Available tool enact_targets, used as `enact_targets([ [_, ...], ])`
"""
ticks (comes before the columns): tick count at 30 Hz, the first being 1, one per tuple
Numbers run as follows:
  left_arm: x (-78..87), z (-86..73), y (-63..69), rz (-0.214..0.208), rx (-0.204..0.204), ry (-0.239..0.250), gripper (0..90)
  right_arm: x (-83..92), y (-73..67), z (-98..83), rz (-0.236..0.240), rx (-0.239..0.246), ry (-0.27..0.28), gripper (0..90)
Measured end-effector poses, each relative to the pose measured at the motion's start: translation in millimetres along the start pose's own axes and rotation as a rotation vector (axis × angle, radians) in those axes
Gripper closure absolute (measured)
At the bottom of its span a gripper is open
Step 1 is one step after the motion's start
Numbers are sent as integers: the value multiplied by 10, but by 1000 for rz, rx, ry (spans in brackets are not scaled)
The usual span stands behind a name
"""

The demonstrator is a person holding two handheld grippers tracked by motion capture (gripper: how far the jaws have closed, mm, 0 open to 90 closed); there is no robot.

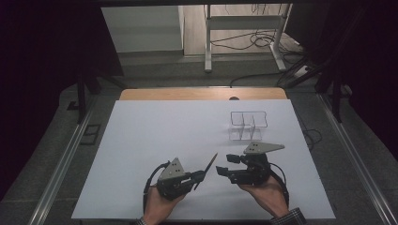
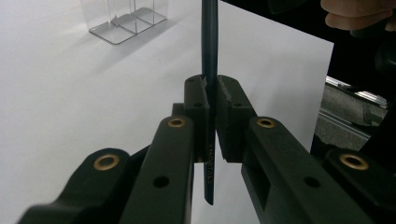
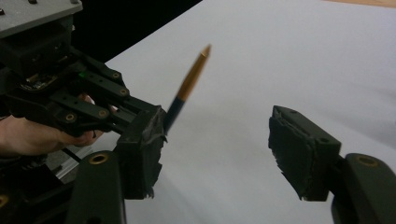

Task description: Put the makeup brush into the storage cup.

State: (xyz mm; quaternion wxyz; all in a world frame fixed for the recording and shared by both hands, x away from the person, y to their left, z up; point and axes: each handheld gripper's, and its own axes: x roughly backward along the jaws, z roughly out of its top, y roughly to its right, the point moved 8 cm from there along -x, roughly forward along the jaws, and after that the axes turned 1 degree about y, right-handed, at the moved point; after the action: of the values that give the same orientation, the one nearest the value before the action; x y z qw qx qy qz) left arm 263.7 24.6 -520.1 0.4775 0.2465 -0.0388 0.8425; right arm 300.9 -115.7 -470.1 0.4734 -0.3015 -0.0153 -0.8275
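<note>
Left claw (image 1: 199, 177) at near table (image 1: 155, 126) edge, pen (image 1: 210, 165) in it — right claw (image 1: 224, 165) just beside, clear organizer (image 1: 248, 125) behind.

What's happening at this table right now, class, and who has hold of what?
A person works at a white table with tongs in each hand. The left tongs are shut on a dark pen with a gold-coloured tip, holding it tilted up off the table. The right tongs sit beside it, jaws apart with nothing between them. A clear divided holder stands farther back with nothing in it.
</note>
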Motion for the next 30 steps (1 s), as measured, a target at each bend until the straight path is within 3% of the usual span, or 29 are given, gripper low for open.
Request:
enact_targets([
  [11,-13,2,14,-1,-6,3,842,-170,-84,48,50,13,-24,508],
  [22,-40,-10,35,-4,-19,-5,842,-234,-84,83,107,-28,-26,694],
  [23,-48,-15,35,-9,-19,-8,842,-241,-89,83,121,-36,-25,774],
  [25,-57,-19,41,-12,-25,-12,838,-238,-94,85,133,-42,-25,801],
  [26,-69,-20,46,-5,-29,-12,832,-242,-124,99,186,-79,-14,831],
  [28,-74,-27,38,-9,-24,-11,812,-247,-137,100,168,-54,-21,834],
  [30,-75,-28,31,-10,-14,-13,732,-242,-145,101,149,-27,-31,835],
])
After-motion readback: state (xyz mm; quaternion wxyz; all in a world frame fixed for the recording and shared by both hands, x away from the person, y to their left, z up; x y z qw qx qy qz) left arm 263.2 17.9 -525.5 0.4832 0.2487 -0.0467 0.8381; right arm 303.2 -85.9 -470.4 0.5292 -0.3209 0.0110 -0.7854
